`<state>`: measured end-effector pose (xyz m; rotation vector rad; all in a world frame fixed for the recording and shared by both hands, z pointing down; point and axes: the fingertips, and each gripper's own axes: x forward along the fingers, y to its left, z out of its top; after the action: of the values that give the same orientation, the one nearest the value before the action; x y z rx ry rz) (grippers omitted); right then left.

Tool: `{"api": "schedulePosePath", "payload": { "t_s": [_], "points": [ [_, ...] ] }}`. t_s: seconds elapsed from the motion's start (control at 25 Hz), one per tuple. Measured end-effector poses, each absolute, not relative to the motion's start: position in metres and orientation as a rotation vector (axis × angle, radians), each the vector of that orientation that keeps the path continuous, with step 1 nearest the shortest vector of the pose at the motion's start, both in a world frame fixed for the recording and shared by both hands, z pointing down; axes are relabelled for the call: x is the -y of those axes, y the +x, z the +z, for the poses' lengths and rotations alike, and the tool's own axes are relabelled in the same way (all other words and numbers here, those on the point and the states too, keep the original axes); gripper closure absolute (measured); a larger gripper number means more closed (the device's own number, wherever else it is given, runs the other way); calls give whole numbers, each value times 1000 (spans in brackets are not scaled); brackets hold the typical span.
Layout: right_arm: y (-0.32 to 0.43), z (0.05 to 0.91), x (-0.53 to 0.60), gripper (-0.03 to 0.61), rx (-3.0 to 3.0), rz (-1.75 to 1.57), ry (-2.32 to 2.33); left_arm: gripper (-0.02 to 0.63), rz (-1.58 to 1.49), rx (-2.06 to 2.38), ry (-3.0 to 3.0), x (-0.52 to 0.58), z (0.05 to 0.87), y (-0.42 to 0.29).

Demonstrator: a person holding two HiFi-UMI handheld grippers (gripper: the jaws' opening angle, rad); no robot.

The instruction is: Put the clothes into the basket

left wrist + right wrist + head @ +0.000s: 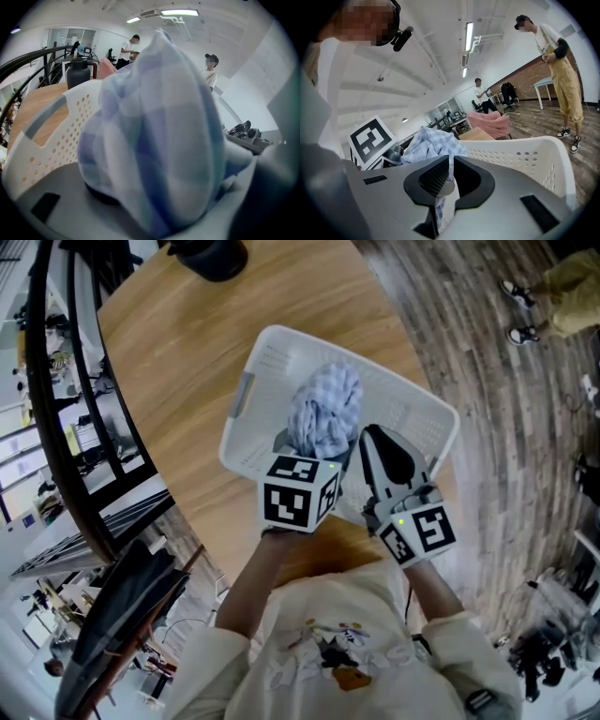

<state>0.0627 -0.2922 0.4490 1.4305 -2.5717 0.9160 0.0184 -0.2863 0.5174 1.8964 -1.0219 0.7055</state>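
The blue-and-white checked cloth (323, 411) stood bunched upright inside the white perforated plastic basket (258, 357), which sat on the round wooden table (187, 352). The left gripper (178, 190), at the basket's near rim, had its jaws spread wide and pressed around the thick bundle. Just beside it over the basket, the right gripper (449, 176) had its jaws nearly together, pinching a thin fold of the cloth.

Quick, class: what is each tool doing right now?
Left tool: closed on the bunched blue checked cloth.
Right tool: closed, pinching a fold of the same cloth.
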Motion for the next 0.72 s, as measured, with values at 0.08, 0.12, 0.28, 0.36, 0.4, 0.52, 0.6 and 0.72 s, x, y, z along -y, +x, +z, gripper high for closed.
{"api": "schedulePosePath", "payload": {
  "t_s": [0.08, 0.12, 0.28, 0.36, 0.4, 0.52, 0.6, 0.72],
  "points": [
    [62, 457, 295, 546, 2513, 873, 1427, 350, 710, 1002, 1891, 287, 519, 20],
    [62, 461, 296, 546, 2482, 853, 1429, 350, 720, 1003, 1893, 288, 519, 19],
    [66, 473, 302, 546, 2415, 860, 1474, 350, 824, 1012, 1923, 296, 522, 11],
    [67, 477, 303, 546, 2396, 854, 1489, 350, 906, 1000, 1935, 301, 526, 5],
    [67, 479, 303, 546, 2392, 857, 1490, 347, 953, 998, 1942, 303, 529, 1],
    [63, 483, 303, 546, 2395, 866, 1484, 341, 1081, 989, 1977, 308, 534, -9],
    [64, 484, 304, 546, 2394, 876, 1489, 341, 1145, 950, 2013, 309, 540, -10],
    [65, 485, 305, 546, 2390, 887, 1495, 341, 1225, 863, 2087, 307, 549, -7]
  ]
}}
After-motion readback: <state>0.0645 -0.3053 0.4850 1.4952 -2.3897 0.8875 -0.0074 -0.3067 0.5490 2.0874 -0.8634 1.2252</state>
